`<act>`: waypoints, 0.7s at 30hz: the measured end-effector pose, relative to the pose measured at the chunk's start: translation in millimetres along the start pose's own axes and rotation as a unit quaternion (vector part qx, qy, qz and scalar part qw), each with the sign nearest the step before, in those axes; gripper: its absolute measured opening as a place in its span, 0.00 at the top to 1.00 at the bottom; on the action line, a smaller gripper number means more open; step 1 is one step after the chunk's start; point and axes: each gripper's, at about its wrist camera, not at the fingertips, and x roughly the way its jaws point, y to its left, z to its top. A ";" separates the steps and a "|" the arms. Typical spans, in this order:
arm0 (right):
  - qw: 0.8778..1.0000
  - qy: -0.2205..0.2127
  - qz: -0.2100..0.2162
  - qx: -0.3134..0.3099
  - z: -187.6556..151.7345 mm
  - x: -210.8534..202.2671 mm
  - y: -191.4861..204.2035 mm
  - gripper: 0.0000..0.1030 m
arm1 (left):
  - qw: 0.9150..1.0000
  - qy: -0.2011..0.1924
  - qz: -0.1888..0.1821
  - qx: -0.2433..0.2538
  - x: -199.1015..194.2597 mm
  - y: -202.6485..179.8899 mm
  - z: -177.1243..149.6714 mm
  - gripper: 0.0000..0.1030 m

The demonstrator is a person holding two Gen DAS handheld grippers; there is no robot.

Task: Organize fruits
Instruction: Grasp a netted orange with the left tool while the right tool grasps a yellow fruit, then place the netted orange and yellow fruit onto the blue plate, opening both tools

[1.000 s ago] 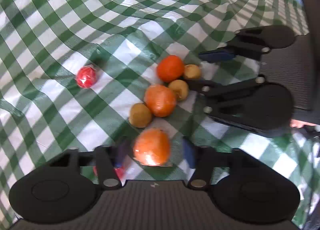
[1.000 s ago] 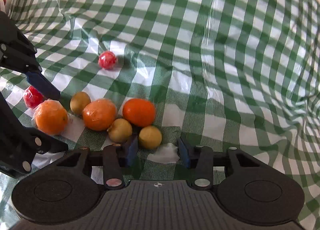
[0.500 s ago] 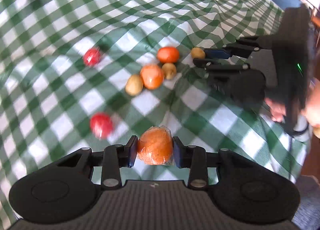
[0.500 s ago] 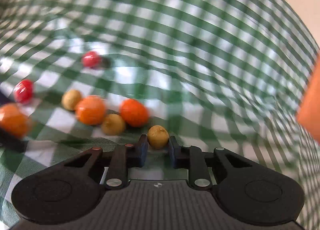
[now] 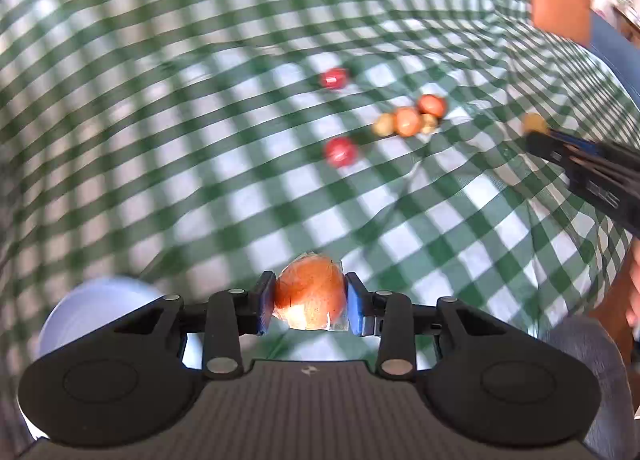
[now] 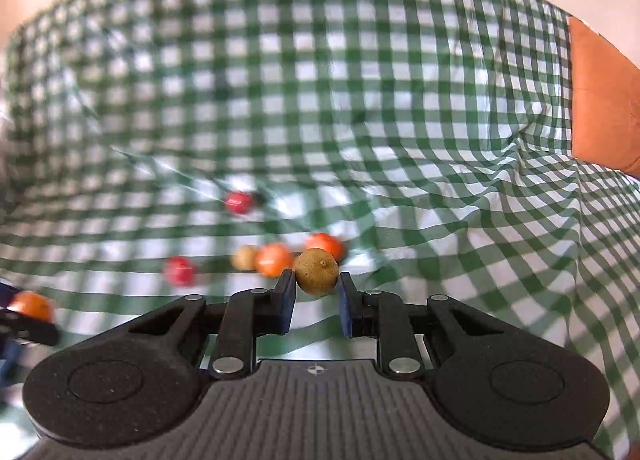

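Left claw [image 5: 310,302] is clamped on a plastic-wrapped orange [image 5: 309,296], blue pads [image 5: 265,306] pressed against both of its sides; it is held clear above the green-and-white checked tablecloth [image 5: 160,99]. A white bowl [image 5: 92,308] is seen just left of and under the left claw, partly hidden by the claw body.

Right claw [image 6: 317,302] is closed on a small brown-yellow fruit [image 6: 317,276], gripped near the pad tips and lifted off the surface. In the left wrist view the same claw [image 5: 560,147] is seen at the right edge with that fruit [image 5: 535,123] at its tip, blurred.

Remaining fruit on the cloth, from the right wrist view:
- two unheld oranges [image 6: 273,259] and [image 6: 325,244] close together, the nearer one partly covered by the held fruit
- a second brown-yellow fruit [image 6: 244,258] touching the left orange
- a red fruit [image 6: 180,271] left of that cluster, set apart
- another red fruit [image 6: 239,201] farther back, well apart from the cluster

In the left wrist view the cluster [image 5: 408,120] is seen far off to the upper right, with a third small brown fruit [image 5: 429,123] tucked at its right side, and both red fruits [image 5: 340,151] and [image 5: 333,78] to its left.

The wrapped orange in the left claw is also seen at the far left edge of the right wrist view [image 6: 32,306]. An orange-brown panel [image 6: 604,99] borders the cloth on the right. Both views are motion-blurred; fine detail on the far fruit cannot be resolved.
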 end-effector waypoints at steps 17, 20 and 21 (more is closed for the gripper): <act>0.983 -0.011 0.172 -0.060 -8.8 -173.9 177.2 0.77 | 0.987 -0.029 0.099 -0.121 -172.8 111.5 -137.6 0.61; 0.979 -0.007 0.190 -0.072 -15.2 -194.0 199.9 0.77 | 0.985 -0.036 0.101 -0.138 -187.9 123.4 -156.4 0.61; 0.978 -0.005 0.194 -0.075 -17.2 -199.0 206.0 0.77 | 0.984 -0.038 0.101 -0.142 -191.1 126.4 -160.7 0.61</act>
